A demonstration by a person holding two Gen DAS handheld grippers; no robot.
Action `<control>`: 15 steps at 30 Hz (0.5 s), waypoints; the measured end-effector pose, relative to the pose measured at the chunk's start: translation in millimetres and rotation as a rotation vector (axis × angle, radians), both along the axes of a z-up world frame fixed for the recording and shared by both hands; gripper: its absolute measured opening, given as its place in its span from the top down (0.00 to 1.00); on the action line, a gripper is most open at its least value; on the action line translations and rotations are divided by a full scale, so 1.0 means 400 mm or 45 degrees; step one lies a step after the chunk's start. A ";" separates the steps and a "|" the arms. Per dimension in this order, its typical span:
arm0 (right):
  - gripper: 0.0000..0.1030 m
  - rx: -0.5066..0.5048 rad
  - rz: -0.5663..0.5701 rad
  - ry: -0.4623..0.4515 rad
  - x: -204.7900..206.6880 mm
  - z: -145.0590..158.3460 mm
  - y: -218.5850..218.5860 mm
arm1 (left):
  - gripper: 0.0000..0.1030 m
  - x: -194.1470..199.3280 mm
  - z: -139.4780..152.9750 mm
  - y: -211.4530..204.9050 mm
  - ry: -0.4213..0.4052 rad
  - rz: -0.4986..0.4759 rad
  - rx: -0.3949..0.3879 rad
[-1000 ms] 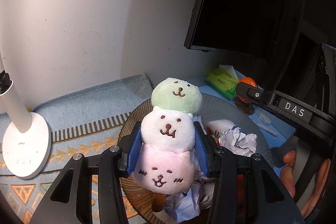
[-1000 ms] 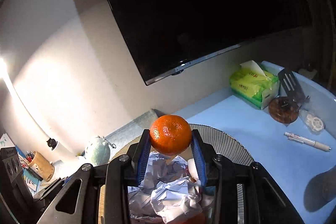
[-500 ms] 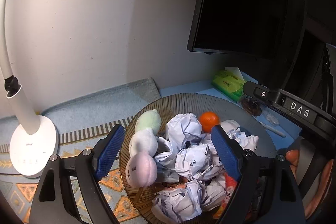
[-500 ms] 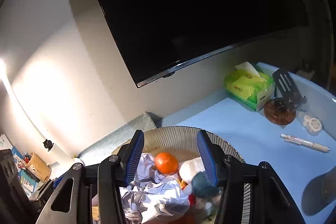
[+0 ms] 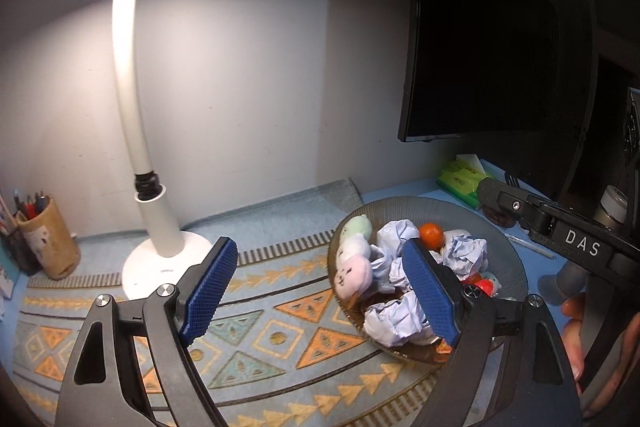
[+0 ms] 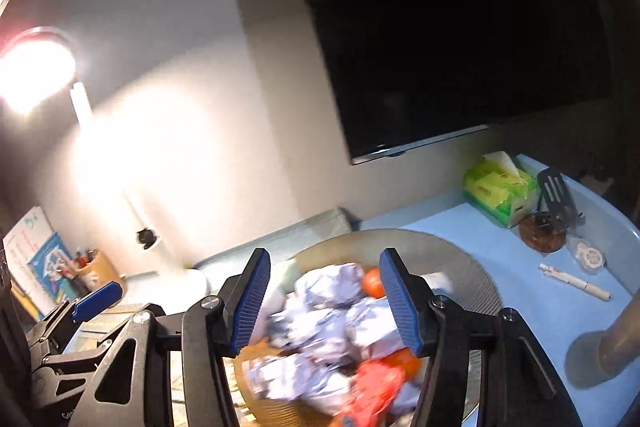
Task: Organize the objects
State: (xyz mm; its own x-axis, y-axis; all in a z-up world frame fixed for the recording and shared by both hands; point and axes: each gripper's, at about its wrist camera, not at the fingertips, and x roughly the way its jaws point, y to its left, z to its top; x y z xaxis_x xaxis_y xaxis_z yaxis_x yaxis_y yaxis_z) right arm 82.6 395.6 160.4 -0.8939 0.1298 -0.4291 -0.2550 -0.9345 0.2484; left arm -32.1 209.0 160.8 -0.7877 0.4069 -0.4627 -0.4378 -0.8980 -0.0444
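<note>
Jaws both released, empty | L view only: plush (image 5: 352, 255) in bowl (image 5: 508, 251) | R view: pen (image 6: 576, 281)

A light-blue desk surface (image 6: 532, 311) is covered, below the left gripper (image 5: 316, 291), by a patterned mat (image 5: 280, 323); a ribbed brown bowl (image 5: 508, 259) is set ahead-right.

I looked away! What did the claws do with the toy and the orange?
Both let go. The left claw dropped the plush toy into the bowl; the right claw dropped the orange there. Both are open. The lamp stayed put.
</note>
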 end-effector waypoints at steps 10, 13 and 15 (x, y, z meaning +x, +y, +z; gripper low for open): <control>0.41 -0.008 0.242 0.010 0.026 0.044 -0.244 | 0.19 0.141 0.095 -0.231 0.129 0.173 -0.033; 0.41 -0.022 0.314 -0.005 0.024 0.045 -0.318 | 0.19 0.175 0.107 -0.301 0.150 0.240 -0.056; 0.41 -0.022 0.352 -0.020 0.024 0.043 -0.368 | 0.17 0.190 0.107 -0.349 0.153 0.296 -0.073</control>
